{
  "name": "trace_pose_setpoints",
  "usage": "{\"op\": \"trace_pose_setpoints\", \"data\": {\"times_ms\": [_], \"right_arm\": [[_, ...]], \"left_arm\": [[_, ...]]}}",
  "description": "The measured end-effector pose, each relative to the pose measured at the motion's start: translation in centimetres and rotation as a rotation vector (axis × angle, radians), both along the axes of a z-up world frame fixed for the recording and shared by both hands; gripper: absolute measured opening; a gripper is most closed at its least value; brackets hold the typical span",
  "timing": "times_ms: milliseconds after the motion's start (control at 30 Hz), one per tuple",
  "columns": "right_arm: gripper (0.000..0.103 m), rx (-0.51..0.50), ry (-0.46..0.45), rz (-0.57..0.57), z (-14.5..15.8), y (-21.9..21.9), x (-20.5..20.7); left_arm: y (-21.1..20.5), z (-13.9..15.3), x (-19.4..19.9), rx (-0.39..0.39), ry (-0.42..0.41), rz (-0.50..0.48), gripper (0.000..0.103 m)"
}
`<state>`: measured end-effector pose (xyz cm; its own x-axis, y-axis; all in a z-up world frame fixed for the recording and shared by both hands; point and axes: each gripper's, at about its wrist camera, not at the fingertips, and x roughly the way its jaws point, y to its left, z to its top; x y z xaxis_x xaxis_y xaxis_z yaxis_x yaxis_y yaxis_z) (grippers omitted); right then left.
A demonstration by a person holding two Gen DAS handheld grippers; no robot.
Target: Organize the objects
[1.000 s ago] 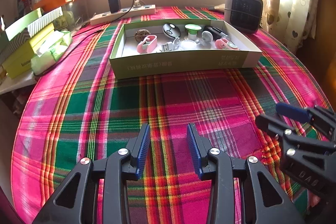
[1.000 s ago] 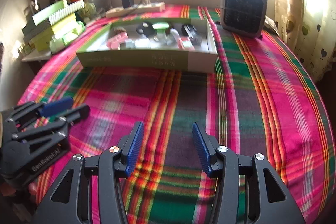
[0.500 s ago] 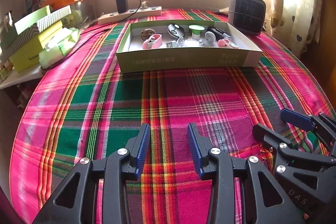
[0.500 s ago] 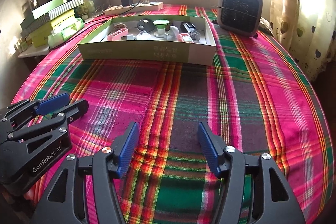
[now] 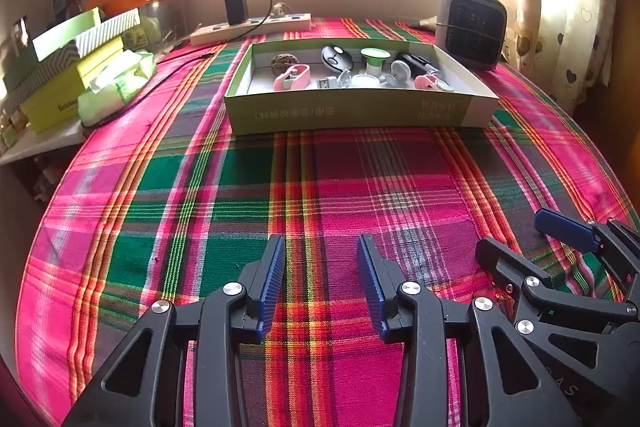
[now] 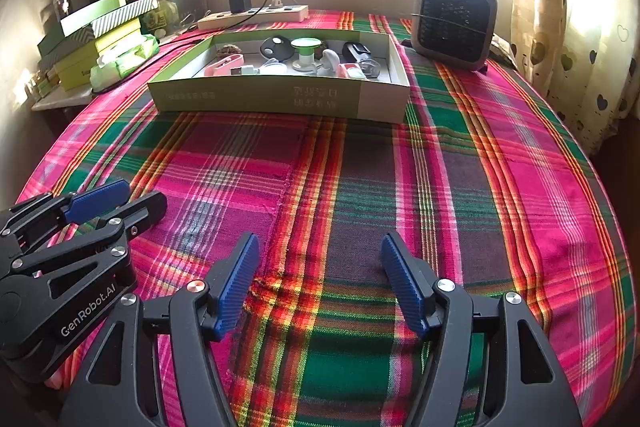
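A: L wrist view first. Left tongs (image 5: 320, 267) moderately open, nothing held, hovering over bare plaid surface (image 5: 180, 187), near side. Gap same as 0.5 s and 1.0 s ago. Box (image 5: 352, 107) sits far-centre, slightly higher in frame than before, so cam tilted or pulled back a bit.

B: Meaning for the task?

A: Judgement: no pick begun; items all sit in the box already, tongs well apart from it. Either a start pose or done.

B: Count in this view?

A: 1 box, 1 heater (image 5: 472, 27) far right, 1 power strip (image 5: 252, 27) far left-centre, 1 charger (image 5: 235, 9) plugged in it. In box: 2 pink pieces (image 5: 292, 77), 1 green-topped item (image 5: 375, 57), 1 black-white round thing (image 5: 337, 57), 1 brown ball (image 5: 283, 61); the rest white/grey, overlapping, can't count.

B: R wrist view?

A: Right tongs (image 6: 318, 283) wide open, empty; gap wider than 1.0 s ago. Judgement: readying a reach. The other tongs show at near left, apart from it. Box far-centre, heater far right, stacked boxes (image 6: 96, 39) and 1 wipes pack (image 6: 124, 61) far left.
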<state>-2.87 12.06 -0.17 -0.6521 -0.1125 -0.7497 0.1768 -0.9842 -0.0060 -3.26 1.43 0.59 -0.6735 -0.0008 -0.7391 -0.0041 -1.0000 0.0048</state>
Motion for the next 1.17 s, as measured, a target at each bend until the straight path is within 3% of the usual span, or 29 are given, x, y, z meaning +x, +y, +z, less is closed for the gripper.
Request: {"op": "trace_pose_setpoints", "data": {"times_ms": [1167], "right_arm": [[0.066,-0.002,-0.001,0.002,0.03,-0.07,0.04]], "left_arm": [[0.05,-0.02,0.13,-0.001,0.001,0.0,0.036]]}}
